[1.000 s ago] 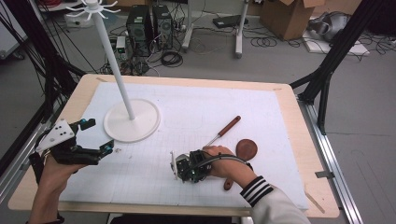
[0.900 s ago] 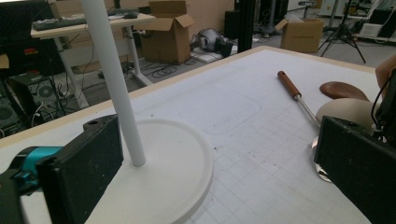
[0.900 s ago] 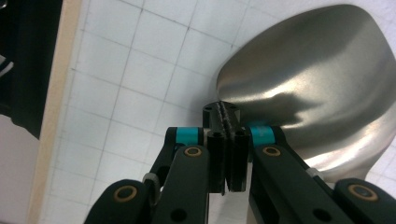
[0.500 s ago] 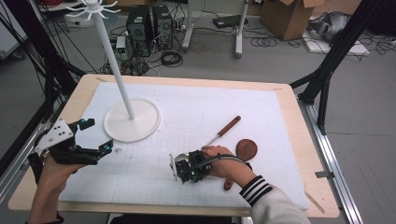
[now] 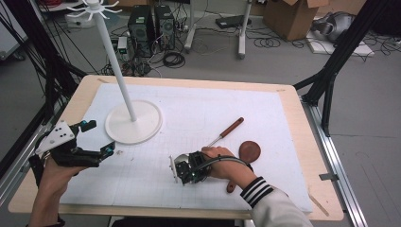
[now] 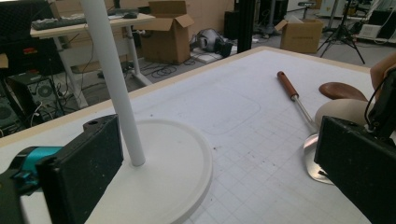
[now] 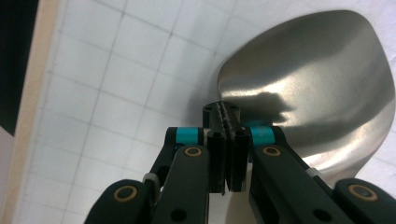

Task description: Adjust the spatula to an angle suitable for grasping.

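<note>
A steel spatula with a reddish wooden handle (image 5: pixel 232 127) lies on the white grid mat (image 5: pixel 198 113), its blade (image 7: pixel 308 84) at the near end. My right gripper (image 5: pixel 181 169) points down just over that blade, and its jaws (image 7: pixel 223 114) are shut with nothing seen between them. My left gripper (image 5: pixel 100 137) is held at the mat's left edge, open and empty. In the left gripper view its jaws frame the white stand's round base (image 6: pixel 173 172), with the spatula handle (image 6: pixel 287 86) farther off. A dark wooden spoon (image 5: pixel 249 151) lies beside the right hand.
A tall white stand rises from its disc base (image 5: pixel 134 122) at the mat's back left, with hooks (image 5: pixel 92 7) at the top of its pole (image 6: pixel 112 79). The wooden table edge (image 5: pixel 326 189) frames the mat. Black frame legs (image 5: pixel 331 71), boxes and cables stand beyond.
</note>
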Demonstrator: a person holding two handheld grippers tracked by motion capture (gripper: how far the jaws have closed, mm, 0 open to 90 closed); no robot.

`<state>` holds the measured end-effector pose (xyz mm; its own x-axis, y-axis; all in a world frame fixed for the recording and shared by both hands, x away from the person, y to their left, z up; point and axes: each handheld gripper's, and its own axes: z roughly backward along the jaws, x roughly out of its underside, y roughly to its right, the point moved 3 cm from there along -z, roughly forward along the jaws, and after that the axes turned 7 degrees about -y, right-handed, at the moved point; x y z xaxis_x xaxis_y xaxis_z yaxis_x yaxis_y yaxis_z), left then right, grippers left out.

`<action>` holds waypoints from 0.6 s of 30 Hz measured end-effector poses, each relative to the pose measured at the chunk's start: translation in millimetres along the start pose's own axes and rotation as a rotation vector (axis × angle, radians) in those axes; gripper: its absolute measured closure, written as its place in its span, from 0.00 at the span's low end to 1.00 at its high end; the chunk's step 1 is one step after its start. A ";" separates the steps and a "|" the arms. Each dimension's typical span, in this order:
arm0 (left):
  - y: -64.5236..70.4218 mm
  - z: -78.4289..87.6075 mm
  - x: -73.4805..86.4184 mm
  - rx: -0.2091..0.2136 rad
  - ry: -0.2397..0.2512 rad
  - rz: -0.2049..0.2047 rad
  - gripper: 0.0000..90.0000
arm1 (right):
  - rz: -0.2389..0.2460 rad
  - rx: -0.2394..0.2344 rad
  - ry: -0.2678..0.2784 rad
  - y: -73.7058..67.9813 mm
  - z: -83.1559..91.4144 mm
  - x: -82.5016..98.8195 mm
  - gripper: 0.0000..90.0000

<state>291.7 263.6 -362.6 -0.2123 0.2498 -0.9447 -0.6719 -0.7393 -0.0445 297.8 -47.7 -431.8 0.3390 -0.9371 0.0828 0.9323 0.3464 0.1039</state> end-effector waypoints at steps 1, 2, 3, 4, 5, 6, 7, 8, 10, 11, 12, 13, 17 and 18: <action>0.0 -0.1 0.0 0.000 0.001 0.000 0.02 | 0.006 0.002 0.002 1.5 0.2 -1.0 0.99; -0.1 0.1 0.0 0.000 0.001 0.000 0.02 | 0.002 0.003 0.001 2.3 0.7 -1.8 0.99; -0.2 0.3 0.0 0.000 0.001 0.001 0.02 | 0.005 0.006 0.004 3.9 1.2 -2.8 0.99; -0.4 0.6 -0.2 0.000 0.002 0.001 0.02 | 0.004 0.009 0.003 5.3 1.9 -3.6 0.99; -0.6 0.9 -0.3 -0.001 0.002 -0.001 0.02 | 0.004 0.009 0.005 6.9 2.4 -4.6 0.99; -0.8 1.4 -0.4 -0.002 0.001 -0.001 0.02 | 0.005 0.009 0.003 8.3 3.1 -5.5 0.99; -1.1 1.8 -0.4 -0.003 0.002 -0.002 0.02 | 0.006 0.009 0.003 9.5 3.3 -6.5 0.99; -0.8 2.2 -0.5 -0.004 0.003 0.004 0.02 | 0.006 0.009 0.004 10.4 3.0 -7.4 0.99; -1.6 3.1 -0.7 -0.004 0.005 0.000 0.02 | 0.009 0.006 0.003 11.2 2.9 -8.3 0.99; -1.9 3.4 -0.7 -0.005 0.005 0.000 0.02 | 0.009 0.006 0.003 11.1 2.8 -8.3 0.99; -2.0 3.6 -0.7 -0.005 0.006 0.002 0.02 | 0.008 0.005 0.002 11.1 2.8 -8.1 0.99; -2.0 3.7 -0.7 -0.005 0.006 0.002 0.02 | 0.009 0.004 0.003 11.3 2.8 -7.9 0.99; -1.3 3.5 -1.1 -0.003 0.008 0.000 0.02 | 0.007 0.003 0.006 12.0 2.9 -7.1 0.99; -1.2 3.4 -1.1 -0.003 0.008 0.000 0.02 | 0.009 0.007 0.006 12.4 3.0 -6.9 0.99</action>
<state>290.3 266.3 -360.5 -0.2069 0.2448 -0.9472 -0.6695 -0.7414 -0.0454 306.6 -36.8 -428.1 0.3480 -0.9343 0.0779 0.9283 0.3550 0.1103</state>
